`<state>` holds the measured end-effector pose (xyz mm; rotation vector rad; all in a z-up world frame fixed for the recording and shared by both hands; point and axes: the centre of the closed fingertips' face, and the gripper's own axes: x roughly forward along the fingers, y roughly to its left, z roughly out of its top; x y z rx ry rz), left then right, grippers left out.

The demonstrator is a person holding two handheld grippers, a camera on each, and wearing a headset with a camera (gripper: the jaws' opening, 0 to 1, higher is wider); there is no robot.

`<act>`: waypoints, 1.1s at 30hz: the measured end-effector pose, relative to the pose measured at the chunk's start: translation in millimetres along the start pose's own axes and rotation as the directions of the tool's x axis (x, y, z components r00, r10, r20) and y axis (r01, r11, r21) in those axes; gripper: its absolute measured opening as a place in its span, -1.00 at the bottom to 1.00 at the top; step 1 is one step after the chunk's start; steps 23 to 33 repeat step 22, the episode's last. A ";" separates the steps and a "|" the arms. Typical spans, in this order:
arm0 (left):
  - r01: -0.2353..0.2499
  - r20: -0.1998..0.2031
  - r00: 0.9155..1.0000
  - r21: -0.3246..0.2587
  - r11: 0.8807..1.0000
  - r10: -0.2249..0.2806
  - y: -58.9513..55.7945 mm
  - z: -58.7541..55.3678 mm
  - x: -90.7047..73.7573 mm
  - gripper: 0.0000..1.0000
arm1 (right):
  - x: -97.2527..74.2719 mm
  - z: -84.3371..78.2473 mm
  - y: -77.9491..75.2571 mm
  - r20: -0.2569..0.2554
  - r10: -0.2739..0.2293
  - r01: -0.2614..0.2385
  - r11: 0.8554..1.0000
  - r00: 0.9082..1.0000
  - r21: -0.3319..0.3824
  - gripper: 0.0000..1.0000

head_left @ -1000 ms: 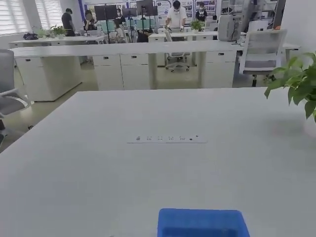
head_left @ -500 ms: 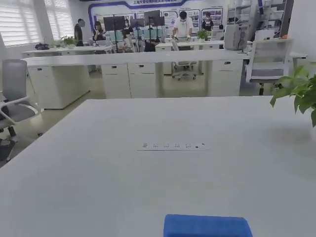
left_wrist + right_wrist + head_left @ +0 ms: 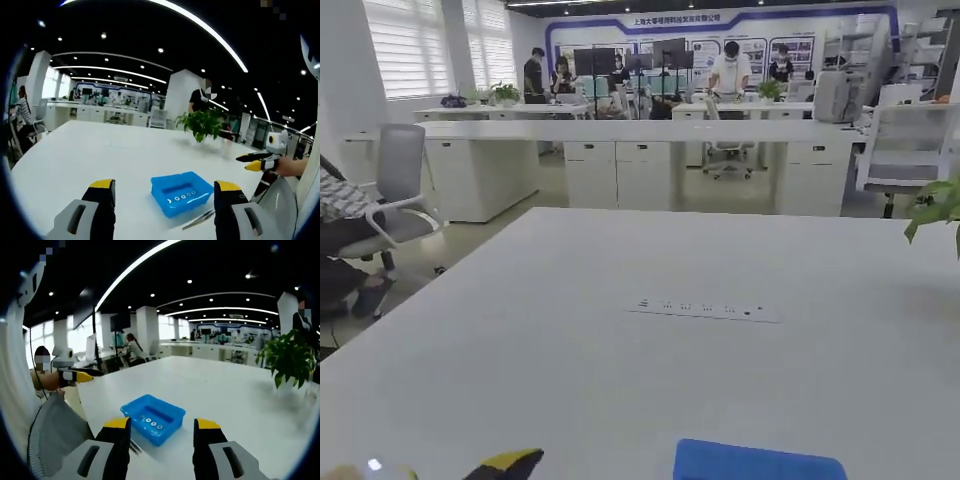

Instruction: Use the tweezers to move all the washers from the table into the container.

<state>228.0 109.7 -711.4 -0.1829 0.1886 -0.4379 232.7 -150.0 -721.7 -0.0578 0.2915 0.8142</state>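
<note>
Two grippers open, tweezers flat on the table

Wide apart and empty stand the jaws of the left gripper (image 3: 165, 184); the right gripper (image 3: 162, 423) gapes likewise on nothing. The tweezers (image 3: 199, 219) lie flat on the white table (image 3: 90, 150) just before the blue container (image 3: 181, 192), their long axis slanting along its near wall. Which end is the tip is too small to tell. In the right gripper view a jaw hides part of them. The washers (image 3: 183, 196) sit in a row inside the container.

Blue container (image 3: 172, 426) holding washers (image 3: 151, 423), tweezers (image 3: 135, 447) beside it, hand-held gripper (image 3: 162, 424) jaws apart
</note>
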 end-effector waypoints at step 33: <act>-0.055 0.080 0.996 0.074 0.996 0.049 -11.5 -5.7 10.2 0.97 | -8.2 8.7 -38.5 0.153 -0.184 0.188 0.982 0.971 -0.014 0.97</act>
